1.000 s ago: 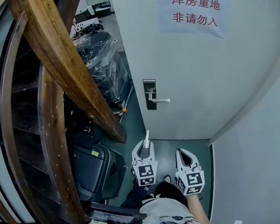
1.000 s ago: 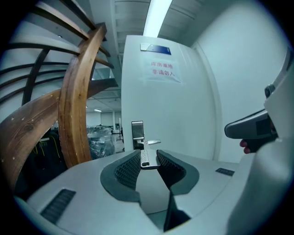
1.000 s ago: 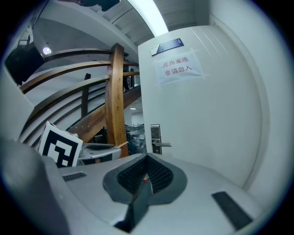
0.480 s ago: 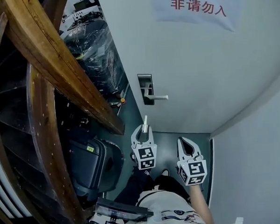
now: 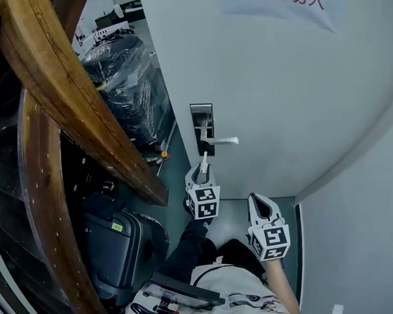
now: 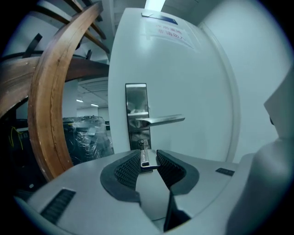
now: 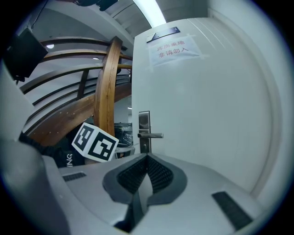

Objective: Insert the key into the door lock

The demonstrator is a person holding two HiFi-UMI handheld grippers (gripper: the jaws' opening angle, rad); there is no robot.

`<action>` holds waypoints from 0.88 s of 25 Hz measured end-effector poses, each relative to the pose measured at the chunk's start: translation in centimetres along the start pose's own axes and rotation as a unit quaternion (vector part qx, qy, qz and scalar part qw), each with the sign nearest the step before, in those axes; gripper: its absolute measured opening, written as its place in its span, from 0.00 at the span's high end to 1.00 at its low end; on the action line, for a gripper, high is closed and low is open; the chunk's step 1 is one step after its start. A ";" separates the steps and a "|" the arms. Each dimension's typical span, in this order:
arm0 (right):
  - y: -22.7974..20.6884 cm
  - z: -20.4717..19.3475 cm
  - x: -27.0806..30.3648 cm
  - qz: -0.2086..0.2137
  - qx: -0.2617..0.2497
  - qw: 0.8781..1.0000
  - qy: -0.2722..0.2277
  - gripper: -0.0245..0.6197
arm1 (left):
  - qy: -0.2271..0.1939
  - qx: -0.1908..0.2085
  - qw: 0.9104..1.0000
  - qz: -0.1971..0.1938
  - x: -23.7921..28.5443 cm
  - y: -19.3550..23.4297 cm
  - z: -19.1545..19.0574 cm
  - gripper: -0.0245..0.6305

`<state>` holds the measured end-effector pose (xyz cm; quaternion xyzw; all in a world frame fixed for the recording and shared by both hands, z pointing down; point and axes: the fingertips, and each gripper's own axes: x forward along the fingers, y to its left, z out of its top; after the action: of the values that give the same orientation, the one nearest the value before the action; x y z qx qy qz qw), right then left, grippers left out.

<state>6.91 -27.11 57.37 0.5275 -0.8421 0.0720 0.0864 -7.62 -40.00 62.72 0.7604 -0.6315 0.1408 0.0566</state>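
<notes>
My left gripper (image 5: 203, 173) is shut on a silver key (image 5: 204, 162), whose blade sticks out toward the door lock plate (image 5: 203, 128). In the left gripper view the key (image 6: 144, 158) sits pinched between the dark pads, its tip just below the keyhole (image 6: 141, 144) under the lever handle (image 6: 158, 121). Key and lock are still apart. My right gripper (image 5: 258, 209) hangs lower and to the right, shut with nothing in it. From the right gripper view (image 7: 147, 158) the lock plate (image 7: 144, 130) shows farther off, with the left gripper's marker cube (image 7: 94, 142) at the left.
The white door (image 5: 292, 95) carries a paper sign (image 5: 280, 4) with red characters. A curved wooden stair rail (image 5: 69, 107) runs close on the left. Plastic-wrapped goods (image 5: 124, 91) and a dark suitcase (image 5: 119, 249) stand on the floor at the left. A white wall (image 5: 365, 236) closes the right side.
My left gripper has moved up and forward with the key, closing on the lock plate. The head view has tilted, so the door sign sits higher. The right gripper has barely moved.
</notes>
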 end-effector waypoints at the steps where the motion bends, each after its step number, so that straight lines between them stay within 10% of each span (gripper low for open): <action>1: -0.2 -0.6 0.4 -0.004 -0.002 1.000 -0.001 0.95 | -0.001 -0.001 1.000 -0.002 0.9 0.2 -0.4 0.78; 22: -0.6 -3.7 3.7 -0.011 -0.008 1.000 0.015 0.95 | 0.000 -0.020 1.000 -0.012 6.3 1.1 -1.6 0.78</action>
<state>6.09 -29.83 61.82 0.5348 -0.8354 0.0720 0.1044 -7.92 -45.71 65.96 0.7670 -0.6246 0.1277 0.0733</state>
